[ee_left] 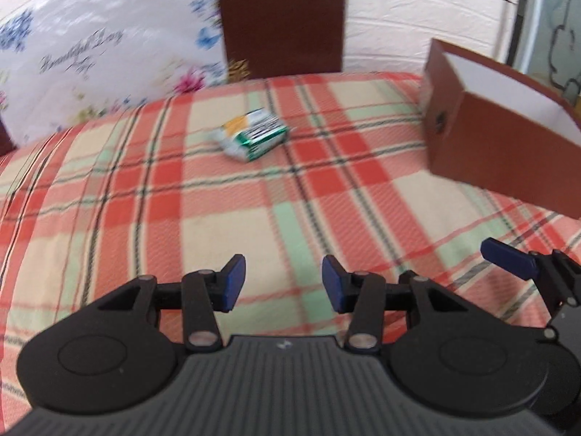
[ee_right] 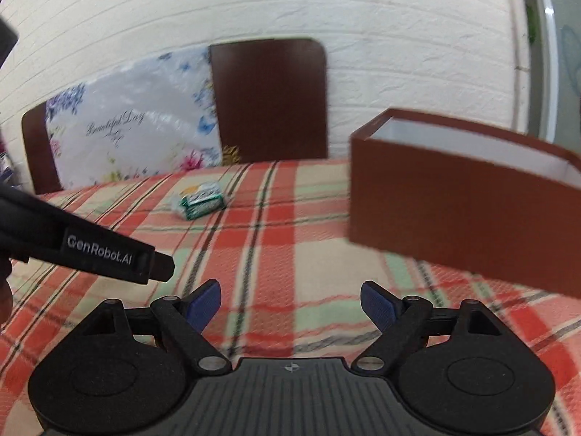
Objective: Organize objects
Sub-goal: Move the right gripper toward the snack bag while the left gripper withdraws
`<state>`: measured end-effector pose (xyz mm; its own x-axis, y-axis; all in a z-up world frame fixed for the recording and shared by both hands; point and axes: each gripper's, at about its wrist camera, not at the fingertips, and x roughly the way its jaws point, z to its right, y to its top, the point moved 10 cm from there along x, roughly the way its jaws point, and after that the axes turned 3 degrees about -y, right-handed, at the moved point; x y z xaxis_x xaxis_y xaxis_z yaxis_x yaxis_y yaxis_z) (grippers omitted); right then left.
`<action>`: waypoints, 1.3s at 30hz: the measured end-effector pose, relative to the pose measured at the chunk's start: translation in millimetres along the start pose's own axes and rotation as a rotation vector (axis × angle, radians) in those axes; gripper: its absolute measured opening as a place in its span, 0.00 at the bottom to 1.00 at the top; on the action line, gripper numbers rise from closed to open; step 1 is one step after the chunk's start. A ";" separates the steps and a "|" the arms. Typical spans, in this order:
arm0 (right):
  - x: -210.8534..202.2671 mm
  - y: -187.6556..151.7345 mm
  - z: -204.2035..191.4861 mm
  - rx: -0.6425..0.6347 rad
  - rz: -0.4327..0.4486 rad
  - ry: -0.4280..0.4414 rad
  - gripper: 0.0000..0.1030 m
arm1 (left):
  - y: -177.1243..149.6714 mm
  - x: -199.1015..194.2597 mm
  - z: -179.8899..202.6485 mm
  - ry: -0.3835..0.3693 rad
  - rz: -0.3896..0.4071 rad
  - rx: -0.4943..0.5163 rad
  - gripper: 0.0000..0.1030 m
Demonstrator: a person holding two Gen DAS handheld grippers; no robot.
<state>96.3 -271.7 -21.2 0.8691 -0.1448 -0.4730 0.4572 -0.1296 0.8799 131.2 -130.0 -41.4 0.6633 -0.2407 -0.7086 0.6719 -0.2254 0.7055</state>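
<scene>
Right wrist: box (ee_right: 454,200) edge-cropped, blurred

A floral cushion (ee_right: 123,134) leans beside a brown chair back (ee_right: 270,101).

A plaid cloth (ee_left: 225,218) in red, cream and pale green, crossed by thin dark lines, covers the whole surface; whether a table or a bed lies under it, I cannot tell. Toward the far middle lies a small packet (ee_left: 250,134), green and white with a patch of orange, its print too blurred to read. At the right stands an open brown box (ee_right: 454,203) with a white inside, well apart from the packet.
</scene>
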 end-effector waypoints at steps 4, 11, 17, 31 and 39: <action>-4.2 -13.8 -25.6 -0.037 -0.055 0.006 0.80 | -16.4 -1.2 -21.0 0.027 -0.007 -0.021 0.47; -4.6 -27.9 -45.6 -0.075 -0.100 0.007 0.80 | -32.9 0.9 -48.9 0.048 -0.010 -0.053 0.47; -2.4 -31.8 -64.0 -0.101 -0.120 0.004 0.83 | -37.0 -3.0 -67.9 0.067 0.010 -0.061 0.49; 3.4 -33.2 -100.8 -0.132 -0.129 0.013 0.87 | -45.3 -7.9 -115.5 0.121 0.056 -0.090 0.56; 10.3 -31.0 -121.3 -0.150 -0.123 0.022 0.88 | -44.7 -5.6 -135.9 0.158 0.107 -0.078 0.60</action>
<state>113.9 -150.2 -47.7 0.8081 -0.1148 -0.5777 0.5818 0.0031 0.8133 142.2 9.7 -70.6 0.7718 -0.1075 -0.6268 0.6139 -0.1314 0.7784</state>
